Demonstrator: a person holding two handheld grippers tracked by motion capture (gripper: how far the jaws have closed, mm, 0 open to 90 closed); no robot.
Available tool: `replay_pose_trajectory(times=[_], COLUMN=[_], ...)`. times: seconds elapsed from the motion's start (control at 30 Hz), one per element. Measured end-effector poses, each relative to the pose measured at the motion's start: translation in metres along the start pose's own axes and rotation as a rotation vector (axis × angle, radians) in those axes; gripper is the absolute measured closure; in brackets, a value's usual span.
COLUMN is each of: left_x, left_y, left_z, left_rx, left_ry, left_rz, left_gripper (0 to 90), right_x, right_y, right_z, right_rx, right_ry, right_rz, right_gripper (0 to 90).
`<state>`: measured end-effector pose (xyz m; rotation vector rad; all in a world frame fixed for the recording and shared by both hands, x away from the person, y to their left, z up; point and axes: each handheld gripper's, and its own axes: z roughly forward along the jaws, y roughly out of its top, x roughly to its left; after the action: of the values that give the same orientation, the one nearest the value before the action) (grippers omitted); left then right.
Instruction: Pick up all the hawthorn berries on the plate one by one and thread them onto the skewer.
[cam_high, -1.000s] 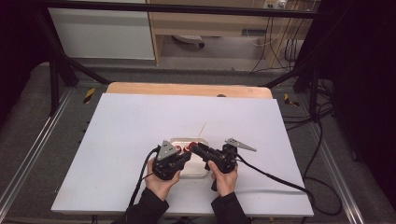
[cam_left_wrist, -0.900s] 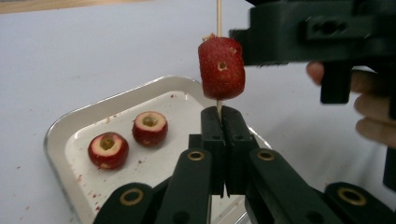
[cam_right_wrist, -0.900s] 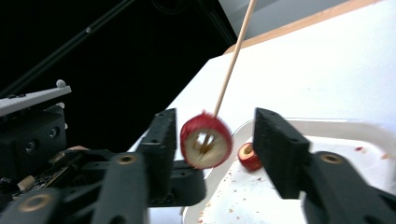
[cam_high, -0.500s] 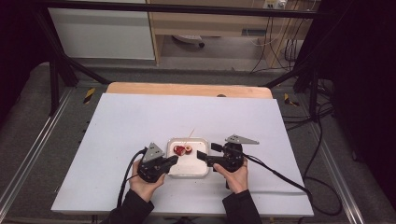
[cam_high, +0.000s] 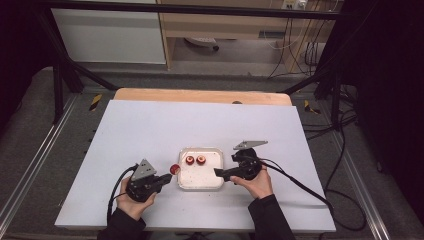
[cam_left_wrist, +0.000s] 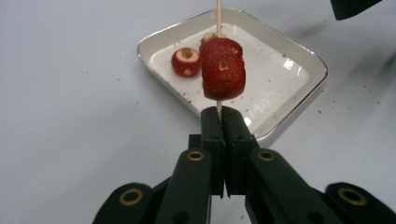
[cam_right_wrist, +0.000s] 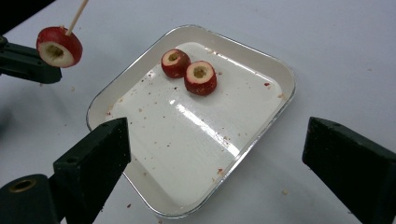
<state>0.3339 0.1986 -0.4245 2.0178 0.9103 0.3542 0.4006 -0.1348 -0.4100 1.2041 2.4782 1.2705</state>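
Note:
My left gripper (cam_left_wrist: 222, 114) is shut on a thin wooden skewer (cam_left_wrist: 218, 9) with one red fruit piece (cam_left_wrist: 222, 69) threaded just above the jaws. In the high view this gripper (cam_high: 167, 177) is just left of the white tray (cam_high: 200, 181). Two cored red fruit pieces (cam_right_wrist: 175, 63) (cam_right_wrist: 200, 77) lie at the tray's far end. My right gripper (cam_right_wrist: 215, 140) hovers over the tray's right side (cam_high: 220, 172). Its jaws have just been opening and stand wide, with nothing gripped between them.
The tray (cam_right_wrist: 285, 79) sits near the front middle of a white table top (cam_high: 150, 130) dotted with red crumbs. A wooden strip (cam_high: 200, 96) runs along the far edge. Cables trail from both grippers toward the front and right.
The two hands, close together over the tray before, have drawn apart. The left gripper has carried the skewer and its fruit piece leftward. The right gripper's jaws have opened.

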Motion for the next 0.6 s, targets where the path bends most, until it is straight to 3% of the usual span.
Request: replay_pose_trajectory(times=[0.37, 0.6], left_x=[0.010, 0.013], left_y=[-0.014, -0.018], left_z=[-0.007, -0.010], left_rx=[0.037, 0.041], left_ry=[-0.009, -0.005], left_rz=[0.006, 0.014], left_gripper=[88.4, 88.5], right_x=[0.009, 0.011], right_y=[0.032, 0.051], right_z=[0.020, 0.041], right_rx=[0.161, 0.243], right_ry=[-0.024, -0.032], right_rz=[-0.109, -0.141], right_gripper=[10.5, 12.3])
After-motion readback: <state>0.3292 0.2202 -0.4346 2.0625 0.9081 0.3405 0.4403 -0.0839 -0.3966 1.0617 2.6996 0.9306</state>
